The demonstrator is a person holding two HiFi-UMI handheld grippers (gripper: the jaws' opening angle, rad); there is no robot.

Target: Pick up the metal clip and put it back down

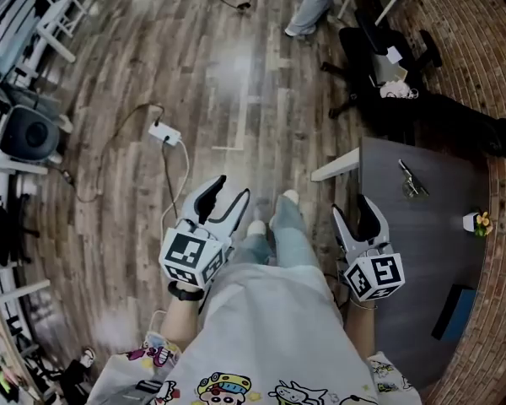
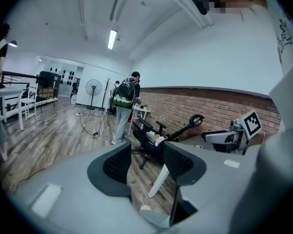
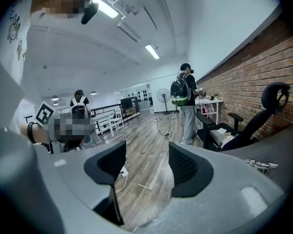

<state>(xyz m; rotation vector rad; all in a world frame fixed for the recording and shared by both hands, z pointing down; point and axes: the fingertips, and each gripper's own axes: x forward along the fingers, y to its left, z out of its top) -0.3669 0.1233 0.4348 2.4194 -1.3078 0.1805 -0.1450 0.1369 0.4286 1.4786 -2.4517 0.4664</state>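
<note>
- I am holding my left gripper (image 1: pixel 232 188) with its jaws apart; nothing is standing between them, only floor (image 1: pixel 236 83) showing through the gap.
- I am holding my right gripper (image 1: pixel 352 207) with its jaws apart too, and nothing is sitting between its pads.
- The clip (image 1: pixel 411 180) is lying flat on the table (image 1: pixel 422 251), ahead of my right gripper and off to its right, well apart from both jaws.
- In the right gripper view the clip is showing low at the right of the right jaw, on the grey tabletop.
- My right gripper is hanging about the table's left edge; I cannot tell how high it is sitting above the top.
- My left gripper is hanging over the floor, left of my legs and well apart from the table.
- A small flower pot (image 1: pixel 476 222) is standing on the table to the right of my right gripper, beyond the clip.
- A dark blue flat thing (image 1: pixel 455 310) is lying on the table right of my right gripper and nearer to me.
- A black chair (image 1: pixel 379 57) is standing beyond the table, far ahead of my right gripper.
- A person (image 1: pixel 312 7) is standing on the floor far ahead of both grippers, near the chair.
- A white power strip (image 1: pixel 164 133) with its cable is lying on the floor ahead of my left gripper, slightly to its left.
</note>
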